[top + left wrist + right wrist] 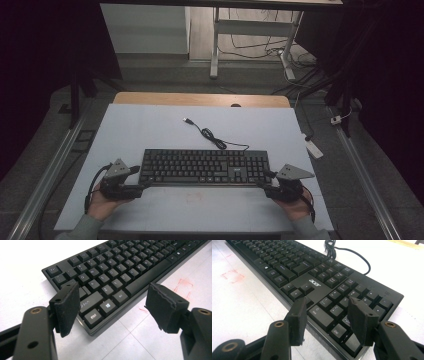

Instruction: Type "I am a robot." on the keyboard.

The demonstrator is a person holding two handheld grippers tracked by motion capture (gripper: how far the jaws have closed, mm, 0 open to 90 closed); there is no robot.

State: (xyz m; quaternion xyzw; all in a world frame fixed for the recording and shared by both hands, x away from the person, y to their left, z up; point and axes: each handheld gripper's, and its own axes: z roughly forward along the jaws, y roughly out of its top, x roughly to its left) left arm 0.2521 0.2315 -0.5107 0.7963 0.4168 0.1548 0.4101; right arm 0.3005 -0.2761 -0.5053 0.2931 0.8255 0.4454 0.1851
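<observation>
keyboard (204, 167) centred on mat | left tongs (146, 183), right tongs (261, 184) at its ends

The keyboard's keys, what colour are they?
Black keys with pale lettering, clearest in the left gripper view.

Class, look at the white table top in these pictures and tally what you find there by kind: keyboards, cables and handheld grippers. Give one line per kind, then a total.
Keyboard: 1, black
Keyboard cable with its plug lying loose: 1
Handheld grippers: 2, the left gripper and the right gripper, one at each end of the keyboard, fingers apart
Total: 4
</observation>
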